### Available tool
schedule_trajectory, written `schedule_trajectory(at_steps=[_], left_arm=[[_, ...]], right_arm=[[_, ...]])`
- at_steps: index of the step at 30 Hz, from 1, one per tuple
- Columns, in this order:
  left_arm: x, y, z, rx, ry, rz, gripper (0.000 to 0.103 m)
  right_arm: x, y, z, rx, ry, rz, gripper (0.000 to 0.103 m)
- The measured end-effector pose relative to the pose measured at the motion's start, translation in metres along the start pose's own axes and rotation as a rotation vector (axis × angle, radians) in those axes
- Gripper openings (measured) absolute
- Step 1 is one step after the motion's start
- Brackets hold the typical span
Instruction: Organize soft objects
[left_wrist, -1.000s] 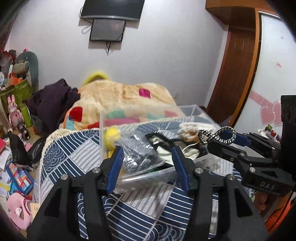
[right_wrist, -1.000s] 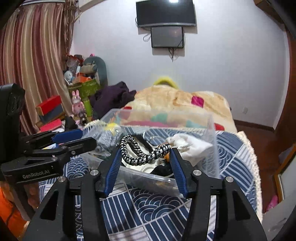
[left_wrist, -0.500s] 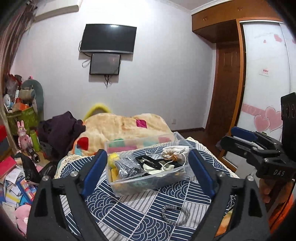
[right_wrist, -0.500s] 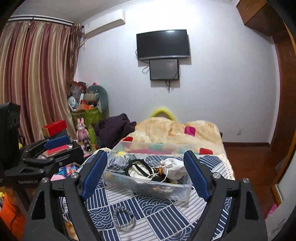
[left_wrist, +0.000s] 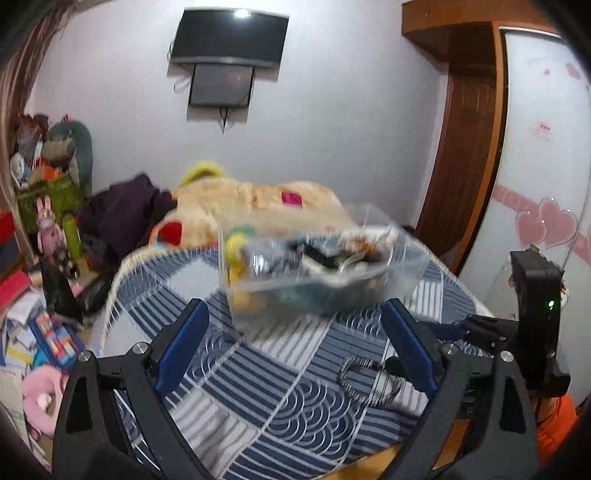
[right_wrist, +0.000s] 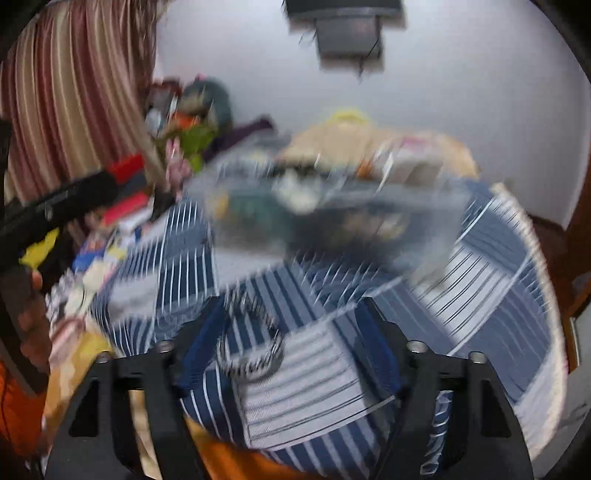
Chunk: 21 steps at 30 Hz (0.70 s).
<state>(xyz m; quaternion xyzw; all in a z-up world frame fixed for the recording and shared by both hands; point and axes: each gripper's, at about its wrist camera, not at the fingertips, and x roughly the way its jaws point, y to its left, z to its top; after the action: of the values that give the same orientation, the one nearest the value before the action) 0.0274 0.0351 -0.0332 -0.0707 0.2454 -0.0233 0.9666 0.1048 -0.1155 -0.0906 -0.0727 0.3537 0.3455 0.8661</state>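
A clear plastic bin (left_wrist: 402, 273) holding several soft items stands on the blue striped cloth (left_wrist: 258, 373). A black-and-white braided loop (right_wrist: 251, 343) lies on the cloth in front of the bin, also seen as the loop (left_wrist: 369, 380) in the left wrist view. My right gripper (right_wrist: 291, 328) hangs low over it; its jaws are closing, the loop lies between them near the left finger, and no pad visibly presses it. My left gripper (left_wrist: 295, 339) faces the bin, jaws opening wide with nothing between them. The right wrist view is blurred.
A plush blanket (left_wrist: 258, 199) and dark clothes (left_wrist: 125, 210) lie behind the bin. Toys and books crowd the floor (left_wrist: 40, 332) at the left. A wardrobe door (left_wrist: 539, 184) stands at the right. The cloth's near edge (right_wrist: 295, 454) lies just below my right gripper.
My left gripper has opened wide and drawn back from the bin. My right gripper left the bin, opened, then dropped low over the braided loop on the cloth with its jaws narrowing.
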Motion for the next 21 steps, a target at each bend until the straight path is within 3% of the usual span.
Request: schedule_trajectory(at_steps=[4,6,9,15,21], left_arm=[[0.026,0.001,-0.022,-0.018,0.096,-0.035,0.090],[0.038,0.000,-0.031,-0.024,0.142,-0.051,0.083],[0.050,-0.003,-0.042,-0.054,0.187,-0.101,0.076],[0.074,-0.019,-0.054,-0.038,0.274,-0.178,0.053],[0.072,-0.028,-0.053,-0.028,0.258,-0.169,0.052]], right_arm=[[0.010,0.005,-0.017,-0.010,0.036,-0.005,0.045],[0.006,0.008,-0.018,-0.030,0.033,-0.028,0.028],[0.005,0.009,-0.019,-0.042,0.027,-0.050,0.014],[0.000,0.001,-0.022,-0.021,0.005,-0.049,0.008],[0.001,0.004,-0.022,-0.023,-0.009,-0.062,0.006]])
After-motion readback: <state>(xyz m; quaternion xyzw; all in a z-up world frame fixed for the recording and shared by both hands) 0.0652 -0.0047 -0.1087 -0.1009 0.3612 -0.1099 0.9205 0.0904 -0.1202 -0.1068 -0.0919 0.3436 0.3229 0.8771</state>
